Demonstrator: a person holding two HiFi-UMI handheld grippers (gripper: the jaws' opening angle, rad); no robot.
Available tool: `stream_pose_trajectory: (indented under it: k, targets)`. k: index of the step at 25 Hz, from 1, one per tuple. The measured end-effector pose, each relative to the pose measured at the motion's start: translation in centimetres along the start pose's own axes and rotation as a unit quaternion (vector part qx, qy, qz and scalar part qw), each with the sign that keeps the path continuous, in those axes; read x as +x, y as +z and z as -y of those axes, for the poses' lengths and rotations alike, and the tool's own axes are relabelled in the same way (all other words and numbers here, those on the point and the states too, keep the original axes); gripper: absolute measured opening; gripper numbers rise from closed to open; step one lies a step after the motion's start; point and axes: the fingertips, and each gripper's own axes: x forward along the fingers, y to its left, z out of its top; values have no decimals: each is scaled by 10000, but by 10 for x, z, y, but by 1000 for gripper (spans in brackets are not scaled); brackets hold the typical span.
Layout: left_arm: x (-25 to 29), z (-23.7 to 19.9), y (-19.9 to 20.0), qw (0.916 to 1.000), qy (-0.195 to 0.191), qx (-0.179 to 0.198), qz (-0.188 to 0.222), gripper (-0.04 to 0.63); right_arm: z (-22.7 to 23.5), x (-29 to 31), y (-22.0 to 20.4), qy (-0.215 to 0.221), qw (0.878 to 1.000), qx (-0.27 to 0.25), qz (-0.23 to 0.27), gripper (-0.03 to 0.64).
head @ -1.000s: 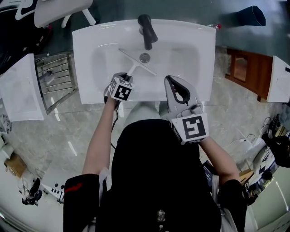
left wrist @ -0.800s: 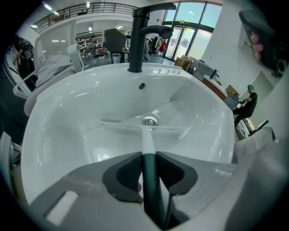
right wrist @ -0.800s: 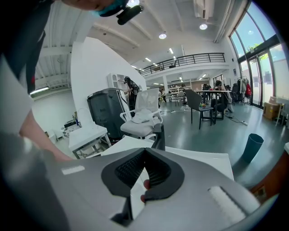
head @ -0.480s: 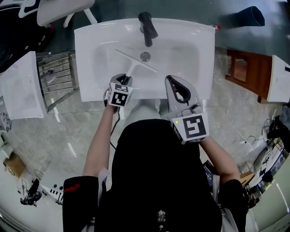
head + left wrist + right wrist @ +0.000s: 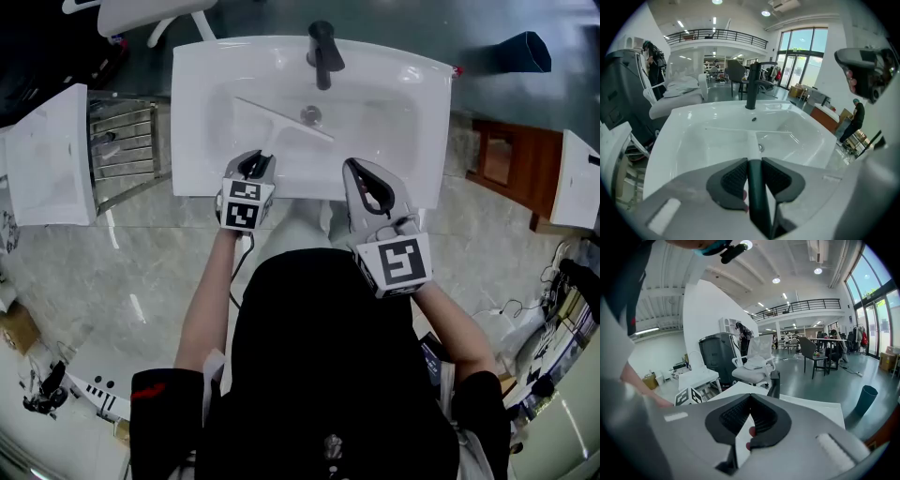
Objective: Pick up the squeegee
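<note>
The squeegee (image 5: pixel 281 119) has a long pale blade and a dark handle, and it hangs over the basin of the white sink (image 5: pixel 422 89). My left gripper (image 5: pixel 255 167) is shut on its handle at the sink's near edge. In the left gripper view the dark handle (image 5: pixel 758 199) is pinched between the ribbed pads (image 5: pixel 736 178), and the blade (image 5: pixel 740 131) runs crosswise above the drain. My right gripper (image 5: pixel 352 165) hovers over the sink's near right rim, shut with nothing in it; its tips (image 5: pixel 750 396) meet.
A black faucet (image 5: pixel 322 52) stands at the back of the sink, with the drain (image 5: pixel 310 114) in front of it. A metal rack (image 5: pixel 127 141) and a white cabinet (image 5: pixel 42 164) stand to the left. A wooden cabinet (image 5: pixel 502 159) is on the right.
My left gripper has risen with the squeegee, lifting the blade off the basin floor and tilting more level. The right gripper has hardly shifted.
</note>
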Motion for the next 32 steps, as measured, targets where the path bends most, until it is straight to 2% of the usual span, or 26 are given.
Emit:
stream_pose_trajectory:
  k: [7, 15, 23, 32]
  targets:
    - [-45, -9, 12, 9969, 302, -296, 668, 107, -26, 1, 5, 140, 9997, -175, 89, 3]
    - [-97, -18, 21, 9877, 673, -467, 1330, 107, -56, -2, 12, 448, 9978, -366, 315, 3]
    - [-157, -21, 36, 9737, 987, -505, 1992, 107, -84, -5, 28, 656, 9951, -488, 558, 3]
    - [-210, -12, 92, 9514, 1158, -327, 2833, 107, -89, -14, 69, 719, 9877, -780, 1148, 3]
